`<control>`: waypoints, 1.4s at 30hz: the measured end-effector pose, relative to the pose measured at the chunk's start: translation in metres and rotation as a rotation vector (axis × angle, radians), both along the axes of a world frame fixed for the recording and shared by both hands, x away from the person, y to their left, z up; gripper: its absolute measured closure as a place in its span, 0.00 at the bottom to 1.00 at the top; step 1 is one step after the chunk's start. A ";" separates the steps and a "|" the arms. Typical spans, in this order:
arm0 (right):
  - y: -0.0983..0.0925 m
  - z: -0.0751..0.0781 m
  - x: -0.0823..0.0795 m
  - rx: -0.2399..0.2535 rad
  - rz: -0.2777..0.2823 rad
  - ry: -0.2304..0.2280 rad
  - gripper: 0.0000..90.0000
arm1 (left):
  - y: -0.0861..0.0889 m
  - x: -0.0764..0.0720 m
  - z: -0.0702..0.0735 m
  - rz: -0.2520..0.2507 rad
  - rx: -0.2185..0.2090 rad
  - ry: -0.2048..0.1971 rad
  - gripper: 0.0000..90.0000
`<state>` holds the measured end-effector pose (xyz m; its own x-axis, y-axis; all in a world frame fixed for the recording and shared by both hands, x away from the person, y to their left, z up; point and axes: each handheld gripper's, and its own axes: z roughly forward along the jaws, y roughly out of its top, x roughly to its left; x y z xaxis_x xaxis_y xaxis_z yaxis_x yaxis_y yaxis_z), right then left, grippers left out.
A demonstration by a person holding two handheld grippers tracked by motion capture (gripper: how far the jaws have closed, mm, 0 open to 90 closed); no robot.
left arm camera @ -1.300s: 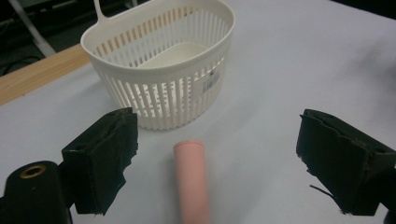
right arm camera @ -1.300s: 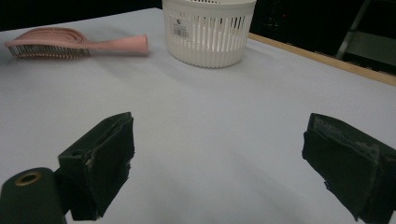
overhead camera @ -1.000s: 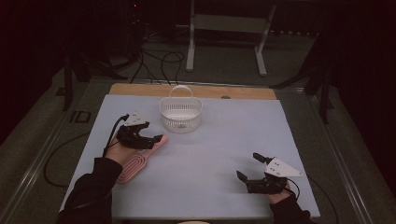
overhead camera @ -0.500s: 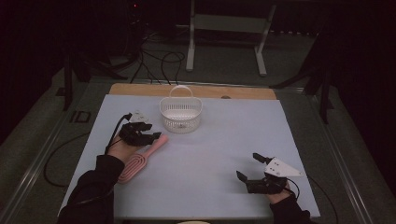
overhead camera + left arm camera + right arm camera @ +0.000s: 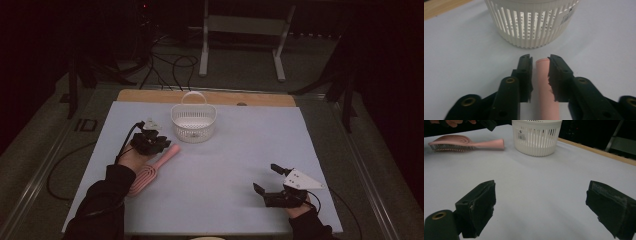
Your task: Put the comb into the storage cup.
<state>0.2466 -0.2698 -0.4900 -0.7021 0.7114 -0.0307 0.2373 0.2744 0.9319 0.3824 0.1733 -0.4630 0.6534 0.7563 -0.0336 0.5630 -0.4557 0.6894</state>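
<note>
A pink hairbrush (image 5: 145, 175) lies on the light blue table cover (image 5: 235, 150), with its handle (image 5: 545, 85) pointing at the white slatted basket (image 5: 194, 122). My left gripper (image 5: 157, 142) is over the handle end. Its jaws have just been closing and now flank the handle, with a thin gap still showing on one side. In the left gripper view the gripper (image 5: 540, 58) faces the basket (image 5: 531, 25) from close by. My right gripper (image 5: 266, 178) rests open near the front right of the table, with nothing between its jaws (image 5: 541, 195).
The basket has a hoop handle and stands near the table's far edge, beside a wooden strip (image 5: 260, 98). The right gripper view shows the brush (image 5: 461, 143) and the basket (image 5: 536, 137) far off. Cables and a metal stand (image 5: 240, 30) are on the floor beyond.
My left gripper has shifted a little along the brush handle toward the basket, and its jaws have narrowed around the handle. The right gripper has not moved.
</note>
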 end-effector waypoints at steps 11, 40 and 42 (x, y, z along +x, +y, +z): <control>0.000 0.000 0.000 0.001 0.003 -0.001 0.10 | -0.006 0.008 -0.008 0.042 0.038 0.069 0.99; -0.001 0.001 -0.001 -0.002 0.004 -0.004 0.10 | -0.026 0.011 -0.024 0.078 0.106 0.186 1.00; -0.001 0.001 -0.001 -0.003 0.003 -0.006 0.10 | -0.028 0.010 -0.024 0.074 0.108 0.191 1.00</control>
